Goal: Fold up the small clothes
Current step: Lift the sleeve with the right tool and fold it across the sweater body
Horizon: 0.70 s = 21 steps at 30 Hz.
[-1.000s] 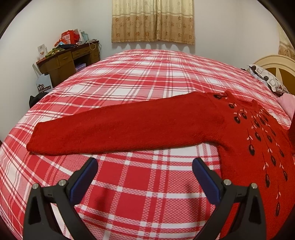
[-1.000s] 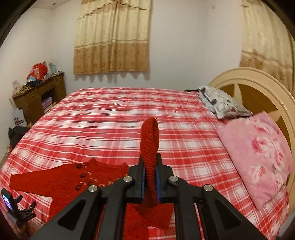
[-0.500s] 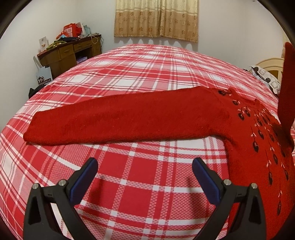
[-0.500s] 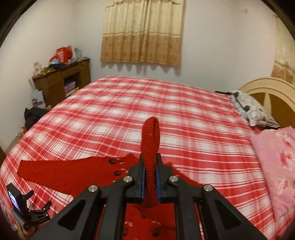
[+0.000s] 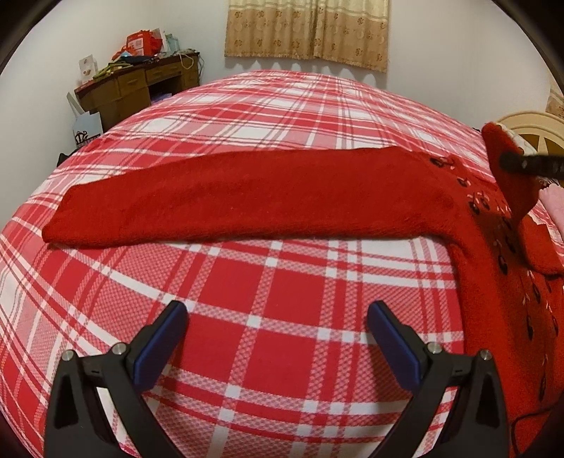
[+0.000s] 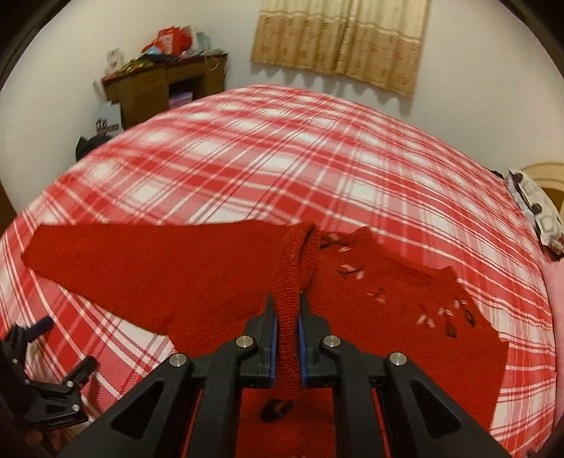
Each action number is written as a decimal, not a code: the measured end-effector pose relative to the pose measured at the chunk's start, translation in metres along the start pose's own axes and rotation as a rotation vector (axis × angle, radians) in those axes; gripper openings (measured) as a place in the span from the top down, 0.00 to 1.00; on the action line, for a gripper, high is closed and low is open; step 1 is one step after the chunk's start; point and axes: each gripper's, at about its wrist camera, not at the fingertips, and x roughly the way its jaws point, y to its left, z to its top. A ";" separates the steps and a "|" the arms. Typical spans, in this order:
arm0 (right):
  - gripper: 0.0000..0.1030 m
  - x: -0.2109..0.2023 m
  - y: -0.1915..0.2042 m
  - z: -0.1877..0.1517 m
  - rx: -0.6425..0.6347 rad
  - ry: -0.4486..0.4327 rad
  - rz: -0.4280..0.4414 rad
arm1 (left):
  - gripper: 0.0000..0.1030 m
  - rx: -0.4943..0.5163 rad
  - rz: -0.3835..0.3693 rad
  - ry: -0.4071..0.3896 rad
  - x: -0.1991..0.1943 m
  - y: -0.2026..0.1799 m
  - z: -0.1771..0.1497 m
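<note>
Red knitted sweater [image 5: 268,197], spread flat on red-and-white plaid bedspread [image 5: 282,292]; body with small dark and pale embroidered motifs toward the right edge of the left wrist view. Left sleeve [image 5: 211,200] extended full length across the bed, cuff end toward the left of the frame, lying flat. Right sleeve [image 6: 294,278] lifted off the bedspread and brought over the sweater body, its cuff folded into a narrow upright loop; same sleeve visible in the left wrist view as a raised red flap [image 5: 507,169] at the far right.

Right gripper [image 6: 287,317]: jaws clenched on the ribbed cuff of the right sleeve, blue pads pressing both sides of the fabric, held above the sweater body near the neckline. Slight blur on embroidery beside it.

Left gripper [image 5: 278,317]: jaws released, spread wide, nothing between the blue pads [image 5: 162,341]; poised over bare bedspread, on the near side of the left sleeve, not touching the garment. Also seen at the lower left corner of the right wrist view [image 6: 46,373], well apart from the right gripper.

Surroundings: wooden desk [image 5: 141,84] with clutter against the far wall, beige curtain [image 5: 310,31] above the bed, patterned pillow [image 6: 535,208] and cream headboard [image 5: 528,130] at the right.
</note>
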 end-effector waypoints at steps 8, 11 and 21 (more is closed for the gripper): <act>0.73 0.037 0.009 -0.016 0.057 0.074 0.138 | 0.00 0.027 0.022 -0.013 0.000 -0.007 -0.004; 0.44 0.033 0.001 -0.029 0.129 0.075 0.280 | 0.00 0.030 0.011 -0.009 -0.003 -0.006 -0.004; 0.44 -0.036 -0.112 -0.095 0.207 0.017 0.097 | 0.00 0.032 0.038 -0.069 -0.023 0.001 0.017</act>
